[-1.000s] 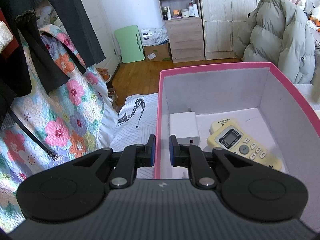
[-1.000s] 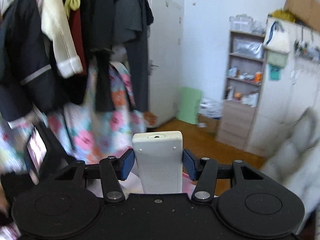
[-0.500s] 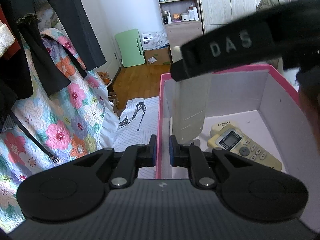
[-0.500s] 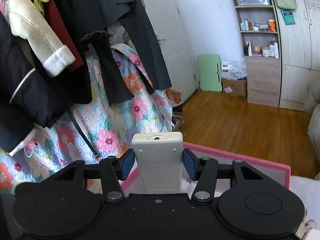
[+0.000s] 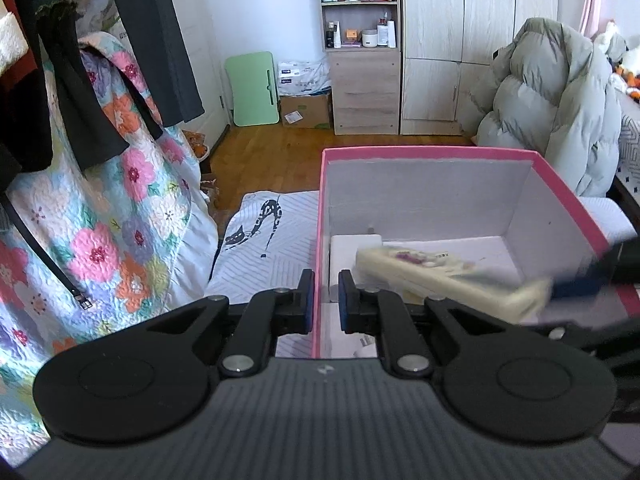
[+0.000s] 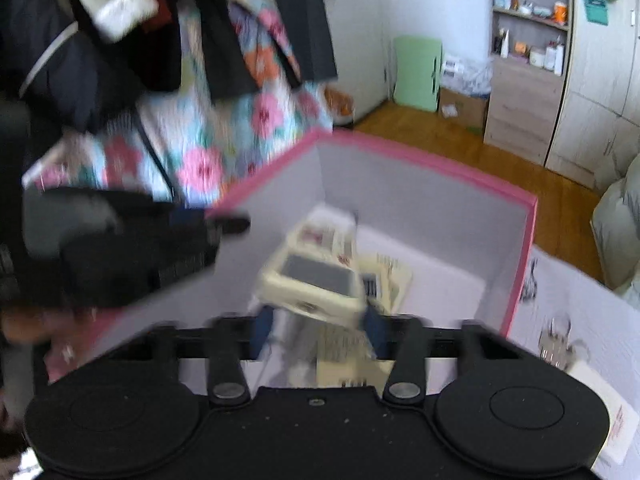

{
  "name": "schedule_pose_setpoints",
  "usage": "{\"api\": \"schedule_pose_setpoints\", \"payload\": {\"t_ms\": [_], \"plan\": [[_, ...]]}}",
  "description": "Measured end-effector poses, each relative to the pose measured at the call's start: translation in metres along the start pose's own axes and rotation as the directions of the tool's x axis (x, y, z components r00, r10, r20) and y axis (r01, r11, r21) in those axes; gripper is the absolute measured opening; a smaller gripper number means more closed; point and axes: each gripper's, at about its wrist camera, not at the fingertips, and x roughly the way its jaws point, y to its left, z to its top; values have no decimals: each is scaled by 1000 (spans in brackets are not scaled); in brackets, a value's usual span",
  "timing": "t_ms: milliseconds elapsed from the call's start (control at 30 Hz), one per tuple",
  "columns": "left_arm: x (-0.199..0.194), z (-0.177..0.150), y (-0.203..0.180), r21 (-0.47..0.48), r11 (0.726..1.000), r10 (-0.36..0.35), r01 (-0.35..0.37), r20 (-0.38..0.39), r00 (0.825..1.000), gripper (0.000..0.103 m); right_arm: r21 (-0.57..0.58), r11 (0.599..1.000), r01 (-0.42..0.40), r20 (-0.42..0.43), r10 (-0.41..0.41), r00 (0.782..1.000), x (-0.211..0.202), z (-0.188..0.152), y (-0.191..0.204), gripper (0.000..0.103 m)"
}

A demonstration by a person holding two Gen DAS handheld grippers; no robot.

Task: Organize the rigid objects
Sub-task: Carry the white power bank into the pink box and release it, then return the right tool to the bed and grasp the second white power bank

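A pink box [image 5: 568, 196] with grey inside walls stands on the bed. My left gripper [image 5: 323, 300] is shut on its left wall, one pad on each side. It shows as a blurred black shape [image 6: 132, 248] in the right wrist view. My right gripper [image 6: 318, 330] is low inside the box [image 6: 424, 168] and its jaws are closing. The near end of a cream remote [image 6: 316, 280] is between the pad tips. The blurred remote [image 5: 444, 276] slants down across the box floor. Under it lie a white adapter [image 5: 348, 246] and a second pale remote [image 6: 386, 276].
A striped sheet with a cat print [image 5: 256, 240] lies left of the box. A floral quilt [image 5: 100, 220] and dark clothes [image 5: 160, 40] hang at the left. A grey puffer coat [image 5: 560, 104] is behind the box. A small metal item [image 6: 556, 340] lies to its right.
My right gripper has come down into the box with the cream remote, which has tipped from standing along the fingers to slanting over the floor. The left gripper has kept its hold on the wall.
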Motion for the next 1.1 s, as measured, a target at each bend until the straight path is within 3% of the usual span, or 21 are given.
{"api": "schedule_pose_setpoints", "payload": {"t_ms": [67,267,467,733,800,867,933,1100], "plan": [[1,0,0,-1,1000,0,0,-4,1000,11,19,999,-35,-44,36,998,8,-1,3,24],[1,0,-2,15,1000,14,-14,-5,1000,11,13,998,-58,-68,59,996,21,9,17,24],[2,1,-3,19,1000,15,-15,-8,1000,11,28,999,-28,3,28,1000,-13,-2,7,25],[1,0,-17,95,993,75,-74,-4,997,11,23,994,107,78,-109,991,-103,-36,-46,34],[0,-1,-23,123,987,99,-99,5,995,11,4,989,148,71,-147,987,-118,-49,-65,42],[-1,-1,-27,151,981,121,-122,14,993,11,-20,987,159,40,-158,987,-124,-62,-85,48],[0,0,-28,161,978,135,-135,12,991,11,-38,990,134,-11,-135,991,-122,-73,-105,49],[0,0,-26,143,979,148,-147,3,989,10,-106,980,169,-71,-177,982,-108,-92,-140,49]]}}
